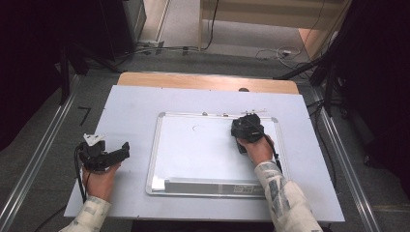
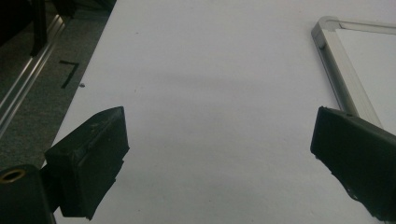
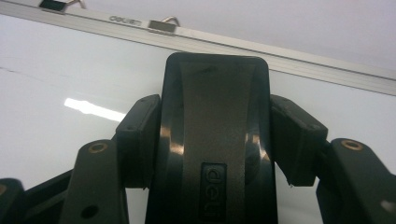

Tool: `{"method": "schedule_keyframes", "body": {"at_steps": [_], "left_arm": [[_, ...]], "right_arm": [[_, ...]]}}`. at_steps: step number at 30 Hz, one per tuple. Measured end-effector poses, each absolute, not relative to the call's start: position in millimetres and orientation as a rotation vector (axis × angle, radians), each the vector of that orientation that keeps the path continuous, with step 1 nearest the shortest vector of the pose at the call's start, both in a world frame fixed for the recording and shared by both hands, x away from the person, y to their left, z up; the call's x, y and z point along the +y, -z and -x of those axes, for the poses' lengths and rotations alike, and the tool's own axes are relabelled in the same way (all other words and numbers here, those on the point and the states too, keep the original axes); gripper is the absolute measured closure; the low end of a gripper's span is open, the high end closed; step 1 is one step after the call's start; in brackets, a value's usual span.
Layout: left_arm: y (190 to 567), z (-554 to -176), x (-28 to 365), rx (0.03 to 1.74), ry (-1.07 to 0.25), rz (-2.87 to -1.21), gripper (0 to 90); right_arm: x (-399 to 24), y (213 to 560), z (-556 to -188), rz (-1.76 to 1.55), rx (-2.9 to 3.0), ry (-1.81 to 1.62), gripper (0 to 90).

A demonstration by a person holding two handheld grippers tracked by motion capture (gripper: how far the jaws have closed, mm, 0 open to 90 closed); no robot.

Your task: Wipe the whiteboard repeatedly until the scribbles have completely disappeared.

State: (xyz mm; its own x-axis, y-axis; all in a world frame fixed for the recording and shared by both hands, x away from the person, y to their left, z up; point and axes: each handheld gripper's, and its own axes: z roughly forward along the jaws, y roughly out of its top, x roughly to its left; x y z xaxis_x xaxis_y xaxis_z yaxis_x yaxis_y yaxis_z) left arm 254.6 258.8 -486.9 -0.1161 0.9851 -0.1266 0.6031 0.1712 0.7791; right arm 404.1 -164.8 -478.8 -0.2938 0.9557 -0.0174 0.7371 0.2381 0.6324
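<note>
Right tongs [image 3: 215, 140]: clamped on a black eraser [image 3: 215, 121], pressed to the whiteboard [image 1: 203, 150] near its top right corner.
Left tongs [image 2: 219, 149]: spread apart, nothing between, over the desk [image 2: 210, 70] just left of the whiteboard.

High view looks forward and down over the whole worktop [image 1: 130, 104]. Left gripper view skims low across it, catching the whiteboard [image 2: 345, 88] corner upper right. Right gripper view sits close above that same whiteboard [image 3: 56, 93].
</note>
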Motion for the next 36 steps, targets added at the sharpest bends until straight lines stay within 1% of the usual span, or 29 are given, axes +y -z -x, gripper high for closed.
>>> {"method": "schedule_keyframes", "body": {"at_steps": [25,36], "left_arm": [[486.2,-254.6,259.5,1.795,-0.747,-1.5,4.7],[486.3,-255.0,259.2,1.793,-0.745,-1.5,4.6]], "right_arm": [[-90.7,480.4,-403.4,-1.456,2.206,-0.78,37.4],[-67.7,480.7,-403.1,-1.416,2.238,-0.787,37.5]]}}
